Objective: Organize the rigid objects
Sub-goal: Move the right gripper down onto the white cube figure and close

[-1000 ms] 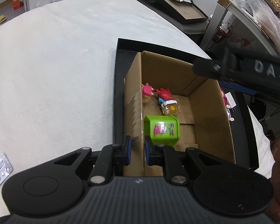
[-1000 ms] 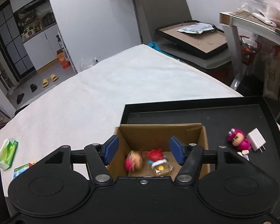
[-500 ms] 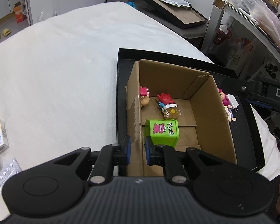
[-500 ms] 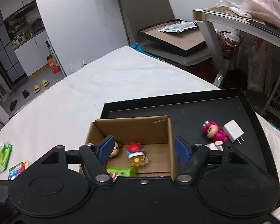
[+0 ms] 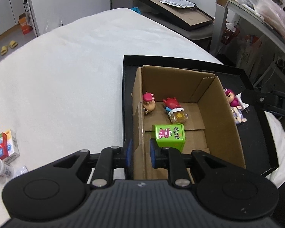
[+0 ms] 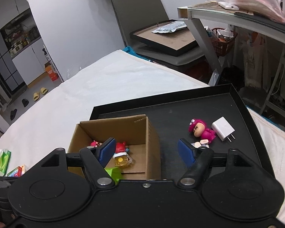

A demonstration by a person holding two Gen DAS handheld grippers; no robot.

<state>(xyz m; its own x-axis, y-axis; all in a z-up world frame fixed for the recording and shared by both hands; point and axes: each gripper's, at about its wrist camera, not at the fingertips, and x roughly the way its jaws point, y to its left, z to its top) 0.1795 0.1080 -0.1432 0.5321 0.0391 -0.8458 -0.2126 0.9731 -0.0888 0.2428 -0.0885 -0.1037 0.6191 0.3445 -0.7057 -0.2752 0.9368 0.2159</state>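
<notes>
You have 1 white-covered table (image 5: 70, 72) under everything, and on its right part sits 1 black tray (image 6: 180, 112). Inside the tray stands 1 open cardboard box (image 5: 214, 114), set against the tray's left side.

Your left gripper (image 5: 139, 153) is clamped on the box's near-left wall: 1 blue pad sits outside the cardboard and 1 inside, with the wall pinched between them. Your right gripper (image 6: 146, 151) hangs spread wide and grasps nothing; its left pad is over the box interior and its right pad is over the bare tray, just beside the box's right wall.

In the box you have 4 things. 1 green carton (image 5: 170, 136) stands near the front, touching your left gripper's inner pad. Behind it lies 1 red-haired figure with a yellow mug (image 5: 175, 110), and 1 pink-capped figure (image 5: 148, 104) leans against the left wall.

Outside the box, on the tray's right part, you have 3 things close together: 1 magenta-hooded figure (image 6: 200, 131), 1 white charger plug (image 6: 223, 128) just beside it, and 1 small pale figure (image 5: 237, 116) near your right gripper's right pad.

On the cloth at far left you have 1 red-and-blue carton (image 5: 4, 145), 1 white bottle (image 5: 1, 168) and 1 green packet (image 6: 1, 160).
</notes>
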